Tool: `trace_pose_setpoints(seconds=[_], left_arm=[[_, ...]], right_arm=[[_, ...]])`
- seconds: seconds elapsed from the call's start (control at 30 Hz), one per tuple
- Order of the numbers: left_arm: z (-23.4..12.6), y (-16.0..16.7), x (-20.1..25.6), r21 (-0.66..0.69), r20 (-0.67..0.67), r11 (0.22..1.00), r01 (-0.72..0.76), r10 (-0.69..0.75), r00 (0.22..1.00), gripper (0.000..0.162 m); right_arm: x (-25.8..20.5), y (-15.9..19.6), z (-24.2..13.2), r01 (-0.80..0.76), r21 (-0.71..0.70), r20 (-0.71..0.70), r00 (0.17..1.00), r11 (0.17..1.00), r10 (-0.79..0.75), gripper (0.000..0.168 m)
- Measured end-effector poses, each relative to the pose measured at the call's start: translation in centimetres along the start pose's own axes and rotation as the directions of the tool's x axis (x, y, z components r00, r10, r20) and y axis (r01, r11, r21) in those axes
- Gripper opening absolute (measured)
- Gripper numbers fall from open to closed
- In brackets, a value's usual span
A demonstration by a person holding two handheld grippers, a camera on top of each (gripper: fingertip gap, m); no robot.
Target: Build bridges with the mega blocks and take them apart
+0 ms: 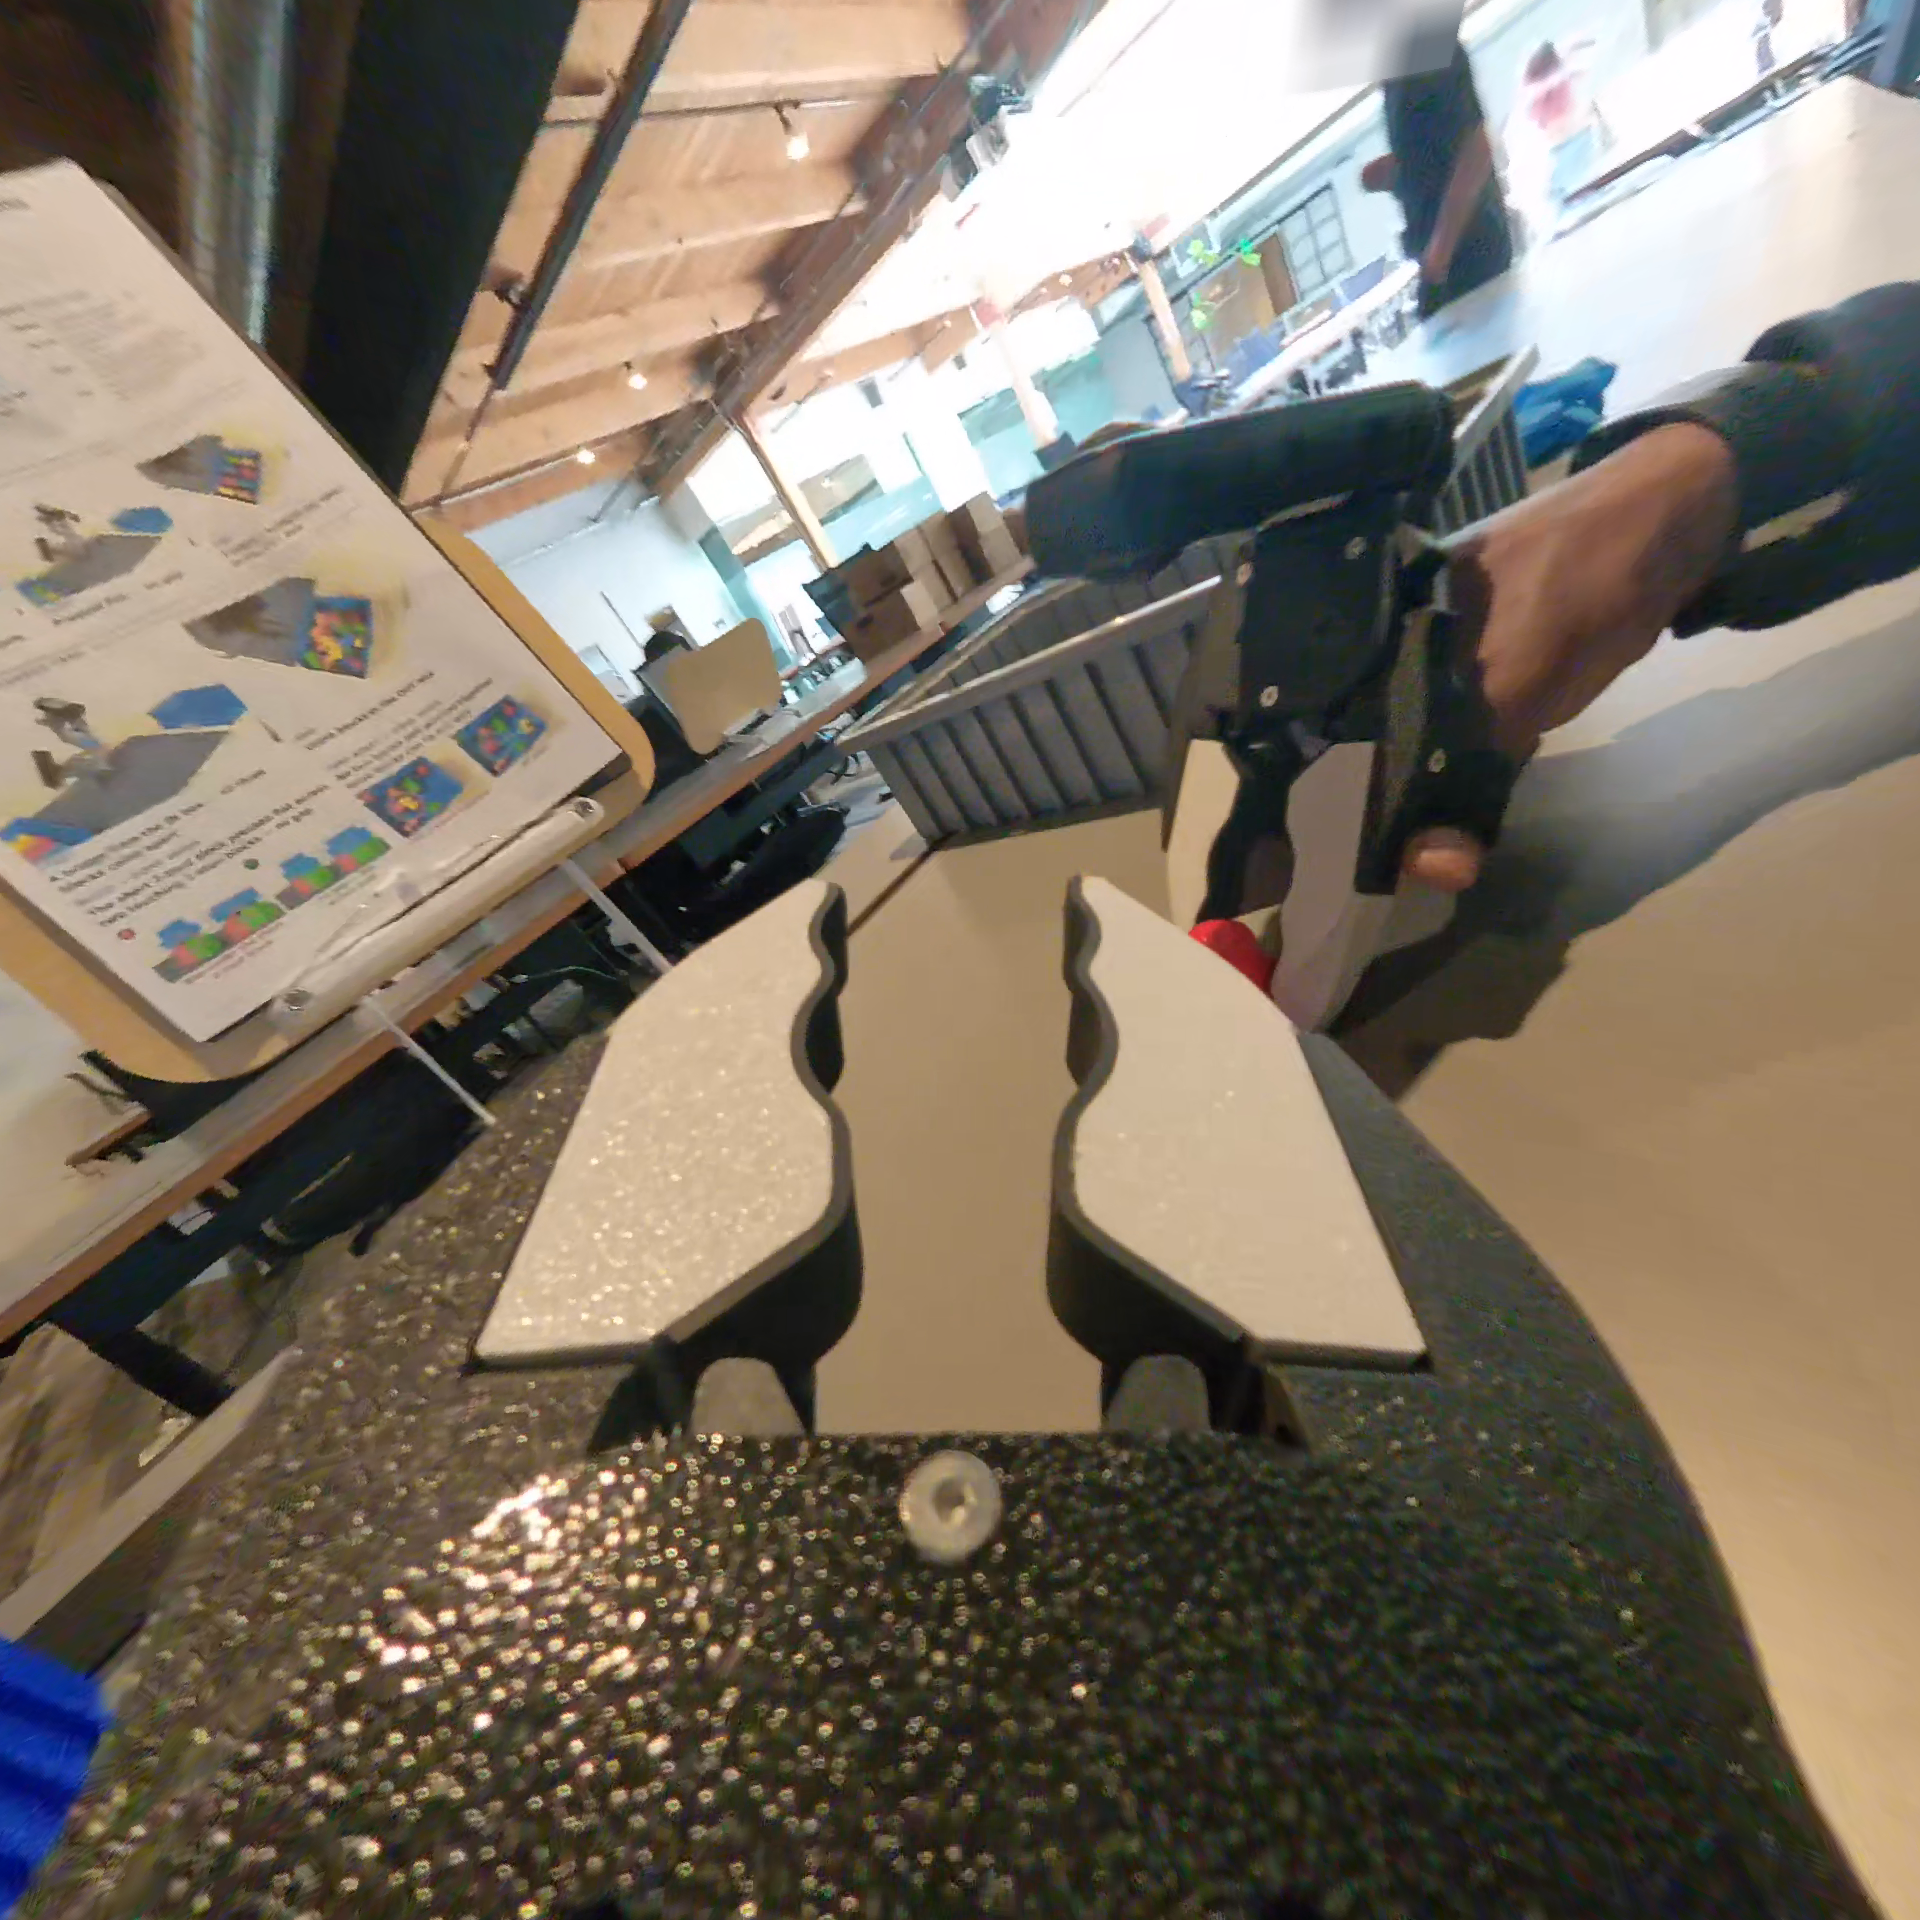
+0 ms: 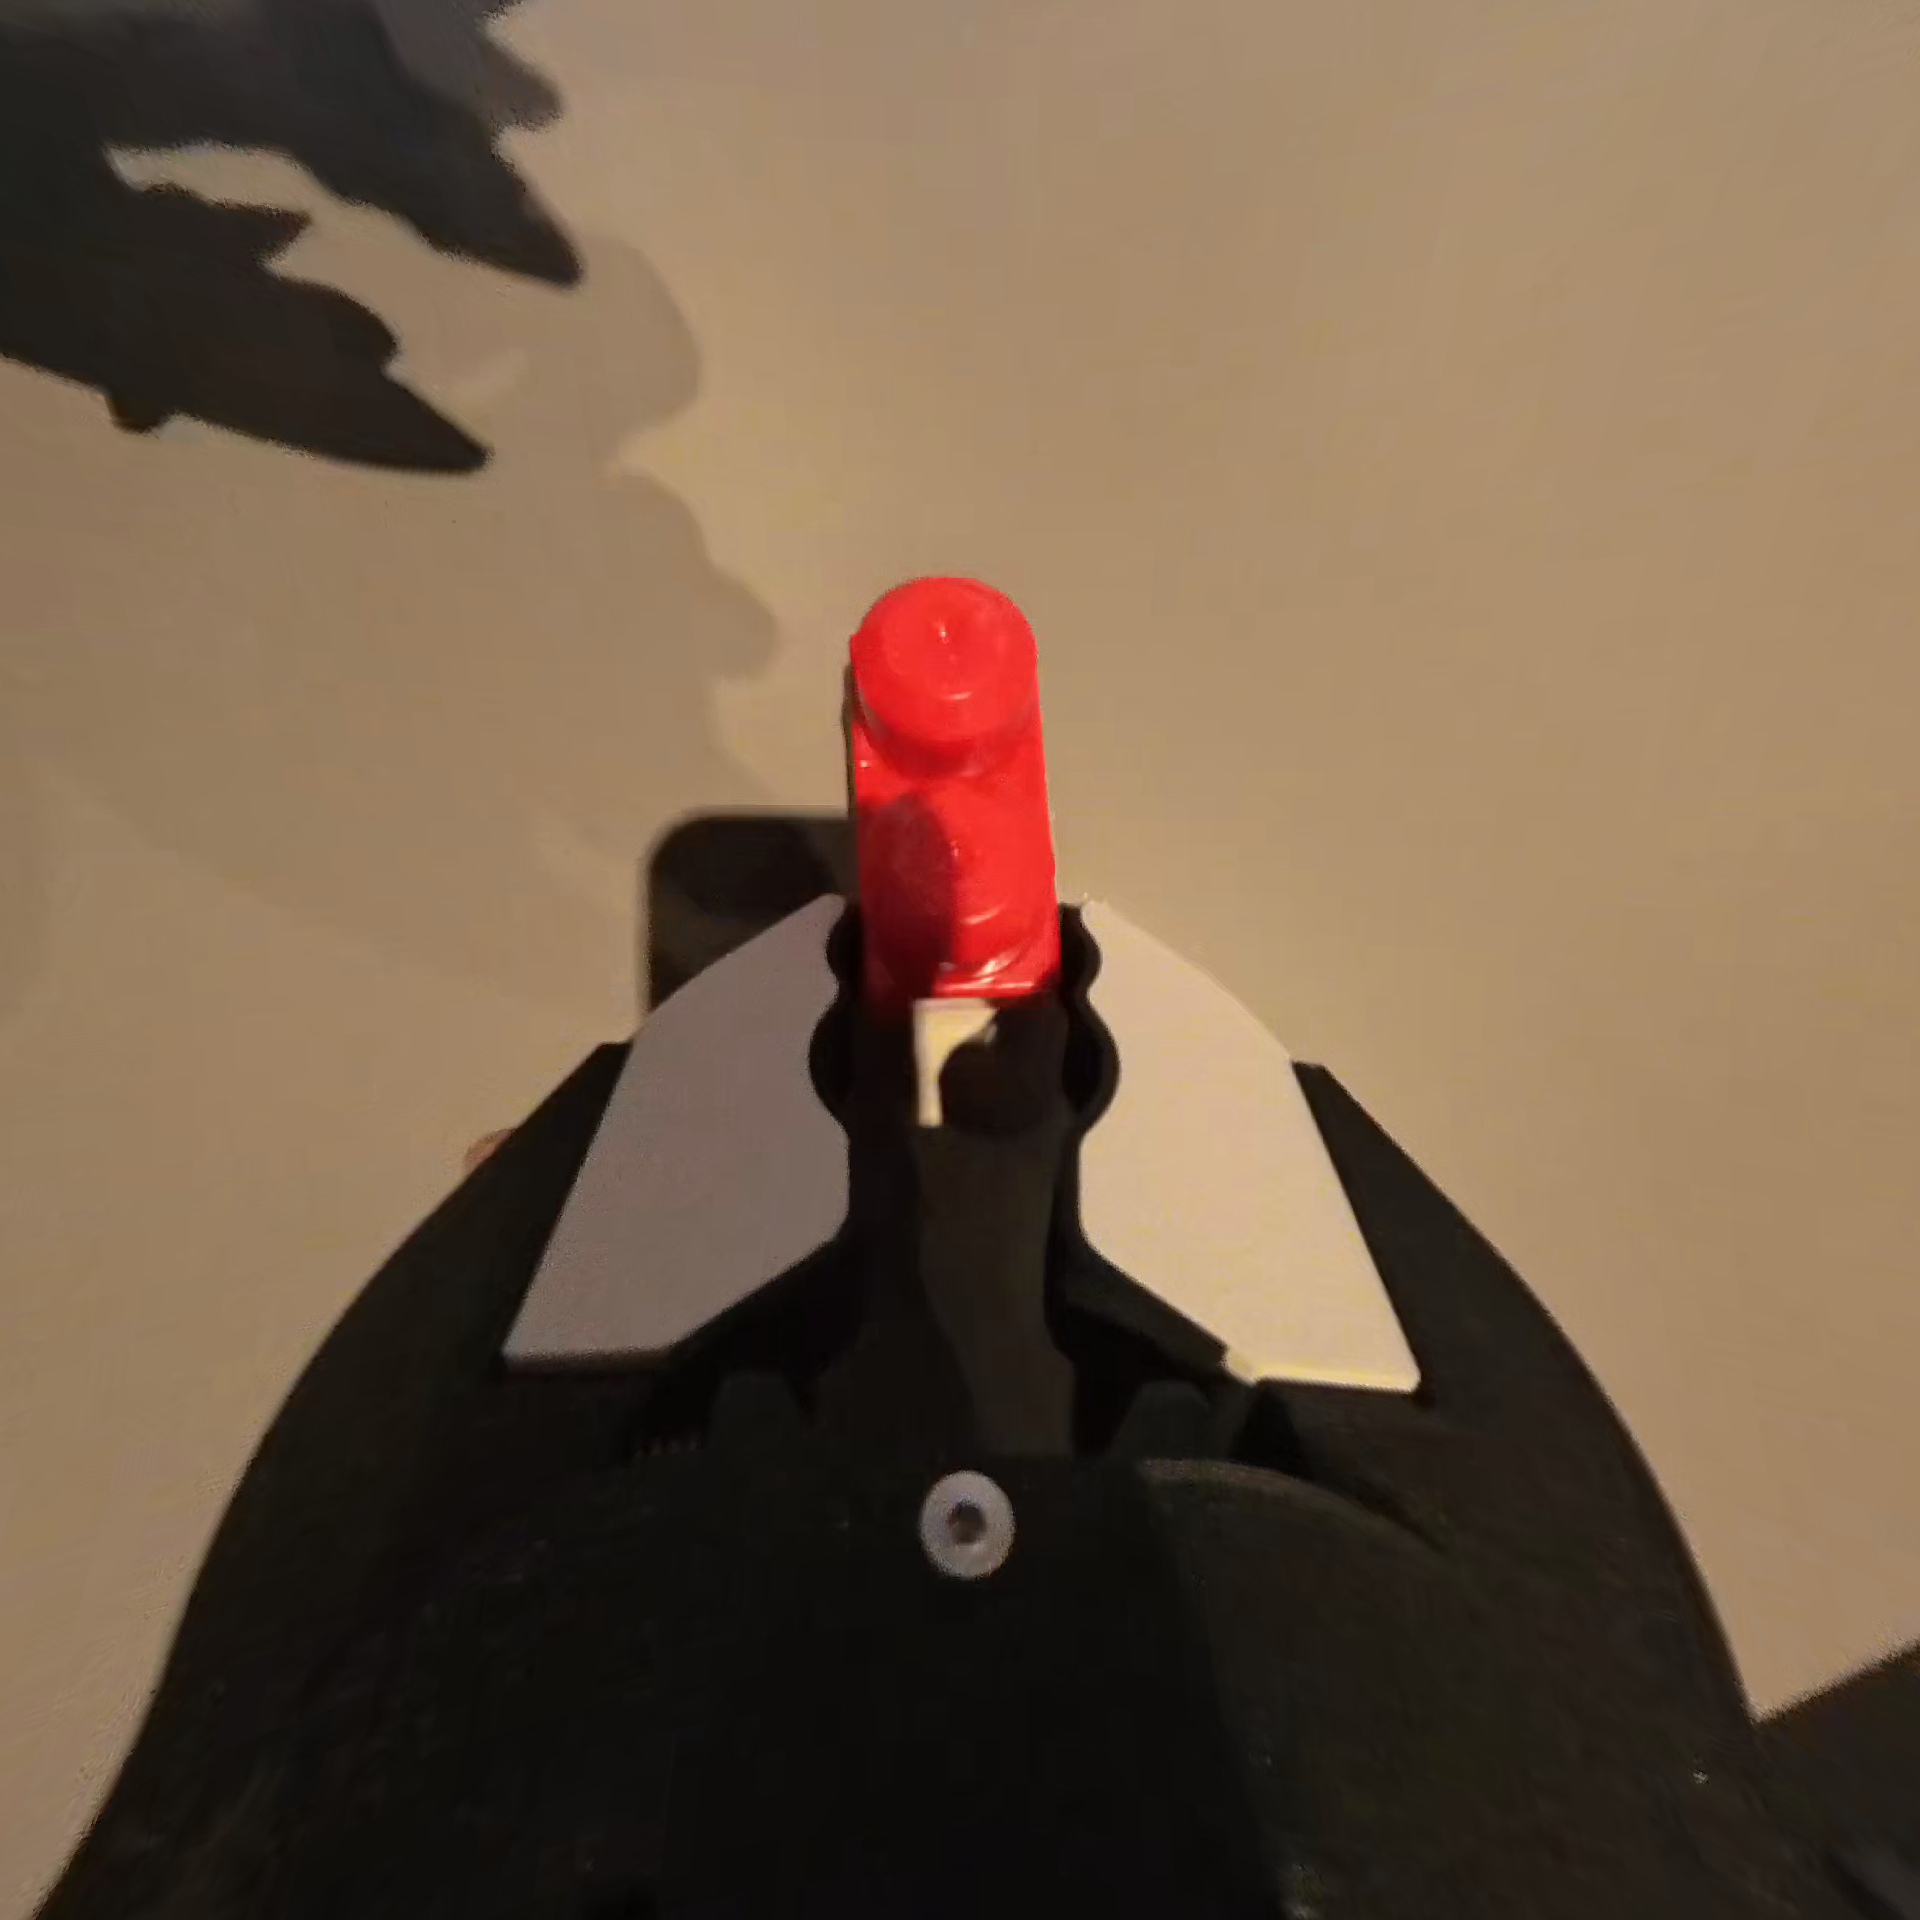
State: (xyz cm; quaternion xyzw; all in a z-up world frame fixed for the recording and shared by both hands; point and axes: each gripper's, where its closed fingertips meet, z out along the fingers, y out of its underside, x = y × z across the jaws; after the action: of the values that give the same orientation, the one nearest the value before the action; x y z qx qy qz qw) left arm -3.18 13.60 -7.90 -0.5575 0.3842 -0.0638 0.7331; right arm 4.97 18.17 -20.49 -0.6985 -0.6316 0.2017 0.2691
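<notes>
Right gripper [image 2: 956, 935] clamped on red two-stud plastic mega block [image 2: 951, 790], aloft over bare beige worktop [image 2: 1455, 520] | left gripper [image 1: 951, 935] agape, empty | no bridge visible; stage unclear

We see the red block [image 2: 951, 790] as smooth, glossy plastic, catching highlights on its round stud. The table [image 2: 1455, 416] under it looks matt and smooth, a plain beige. The left gripper [image 1: 951, 935] has a rough black body that glitters with fine specks, and its fingers [image 1: 707, 1122] carry grainy grey pads. A laminated paper sheet [image 1: 208, 582] shines slightly on its wooden board [image 1: 623, 769].
</notes>
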Motion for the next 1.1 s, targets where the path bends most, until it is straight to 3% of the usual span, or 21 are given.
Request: trace_pose_setpoints(seconds=[0.07, 0.17, 0.3, 0.43, 0.57, 0.67, 0.73, 0.83, 0.93, 1.1], left_arm=[[0.1, 0.4, 0.6, -0.024, -0.044, 0.999, 0.031, -0.032, 0.999, 0.041], [-0.2, 0.9, 0.7, -0.093, -0.083, 0.989, 0.118, -0.125, 0.989, 0.049], [-2.7, 1.8, -1.2, -0.285, -0.057, 0.935, 0.212, -0.238, 0.970, 0.060], [-8.2, 1.3, -6.1, -0.478, 0.067, 0.831, 0.283, -0.287, 0.956, 0.059], [-16.5, 2.0, -15.1, -0.693, 0.262, 0.666, 0.276, -0.124, 0.957, 0.052], [-22.9, 5.9, -21.3, -0.846, 0.337, 0.431, 0.312, -0.020, 0.941, 0.046], [-25.0, 10.0, -22.3, -0.912, 0.298, 0.266, 0.311, -0.091, 0.950, 0.044], [-25.6, 16.0, -21.0, -0.970, 0.175, 0.120, 0.212, -0.263, 0.949, 0.035], [-25.1, 19.1, -20.4, -0.991, 0.016, 0.124, 0.047, -0.241, 0.971, 0.035], [-24.7, 21.6, -19.8, -0.999, 0.006, 0.044, 0.018, -0.259, 0.966, 0.046]], right_arm=[[-0.3, 0.1, 0.2, -0.013, 0.015, 0.033, 0.999, 1.000, 0.013, 0.038], [-0.5, 0.5, -0.1, -0.042, 0.063, 0.068, 0.997, 0.997, 0.037, 0.065], [-1.1, 1.7, -1.4, -0.046, 0.091, 0.101, 0.994, 0.995, 0.036, 0.084], [-1.8, 2.8, -2.4, -0.028, 0.097, 0.101, 0.995, 0.995, 0.018, 0.084], [-2.4, 3.7, -2.9, -0.011, 0.083, 0.093, 0.996, 0.996, 0.004, 0.082], [-2.6, 4.0, -3.1, -0.007, 0.083, 0.089, 0.996, 0.997, -0.001, 0.081], [-2.6, 4.0, -3.1, -0.006, 0.082, 0.085, 0.996, 0.997, -0.001, 0.080], [-2.6, 4.0, -3.0, -0.002, 0.079, 0.081, 0.997, 0.997, -0.005, 0.080], [-2.6, 4.0, -3.1, -0.003, 0.080, 0.079, 0.997, 0.997, -0.003, 0.079], [-2.4, 3.8, -3.1, -0.023, 0.087, 0.102, 0.995, 0.996, 0.014, 0.076]])
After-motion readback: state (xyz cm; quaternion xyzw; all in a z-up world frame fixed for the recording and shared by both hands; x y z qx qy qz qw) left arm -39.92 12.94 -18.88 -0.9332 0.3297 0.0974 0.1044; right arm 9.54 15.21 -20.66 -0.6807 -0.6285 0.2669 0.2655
